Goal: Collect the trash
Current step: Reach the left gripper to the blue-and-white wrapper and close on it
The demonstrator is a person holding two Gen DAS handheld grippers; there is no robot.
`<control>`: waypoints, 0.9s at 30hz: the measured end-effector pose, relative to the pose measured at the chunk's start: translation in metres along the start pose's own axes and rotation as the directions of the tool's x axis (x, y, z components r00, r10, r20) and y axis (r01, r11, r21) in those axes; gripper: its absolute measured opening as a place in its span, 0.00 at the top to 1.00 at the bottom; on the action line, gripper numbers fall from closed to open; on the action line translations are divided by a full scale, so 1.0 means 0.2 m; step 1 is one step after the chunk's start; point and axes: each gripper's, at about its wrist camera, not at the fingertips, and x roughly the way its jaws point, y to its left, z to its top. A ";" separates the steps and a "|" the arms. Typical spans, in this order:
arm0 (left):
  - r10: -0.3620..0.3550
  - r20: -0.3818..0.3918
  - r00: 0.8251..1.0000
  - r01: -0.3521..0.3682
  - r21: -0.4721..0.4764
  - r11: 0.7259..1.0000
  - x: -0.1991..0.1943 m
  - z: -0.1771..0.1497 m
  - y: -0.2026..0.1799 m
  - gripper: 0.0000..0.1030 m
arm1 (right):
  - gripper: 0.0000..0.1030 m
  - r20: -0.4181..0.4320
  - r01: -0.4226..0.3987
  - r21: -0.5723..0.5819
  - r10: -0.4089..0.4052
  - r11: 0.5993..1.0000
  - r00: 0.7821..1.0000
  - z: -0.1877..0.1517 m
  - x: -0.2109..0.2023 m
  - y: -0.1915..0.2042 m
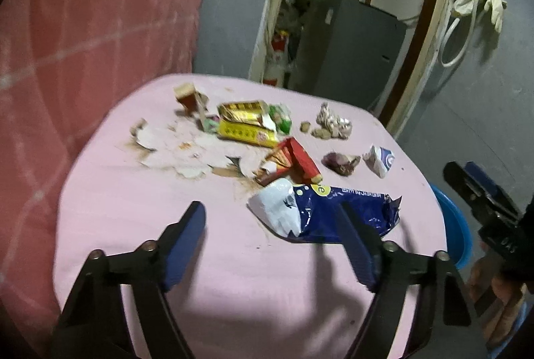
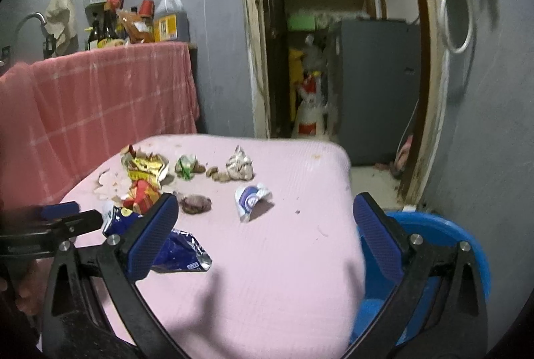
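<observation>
Both tools are closing in on the litter spread over the pink bench.

The left tool (image 1: pixel 270 225), jaws apart and empty, is nearing the blue-and-white snack wrapper (image 1: pixel 327 212); pinching its crumpled white end should hold best. The right tool (image 2: pixel 263 229), also wide apart and empty, is hovering just right of that wrapper, beside the blue basin (image 2: pixel 467 245).

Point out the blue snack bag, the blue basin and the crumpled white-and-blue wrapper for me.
blue snack bag (image 1: pixel 347 212): left wrist view, middle of its blue panel.
blue basin (image 2: pixel 444 232): right wrist view, far rim.
white-and-blue wrapper (image 2: pixel 250 197): right wrist view, its printed face.
</observation>
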 end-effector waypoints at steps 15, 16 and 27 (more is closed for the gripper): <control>-0.023 -0.096 0.995 0.022 -0.011 1.000 0.10 0.03 -0.03 0.73 | 0.38 -0.185 -0.100 0.081 0.113 0.992 0.976 -0.02 0.26 -0.03; -0.025 -0.095 0.995 0.023 -0.013 1.000 0.11 0.03 -0.04 0.74 | 0.40 -0.190 -0.103 0.084 0.117 0.991 0.975 -0.01 0.27 -0.02; -0.035 -0.069 0.997 0.033 -0.020 0.999 0.09 0.02 -0.04 0.80 | 0.70 -0.274 -0.089 0.119 0.119 0.989 0.954 -0.01 0.44 -0.02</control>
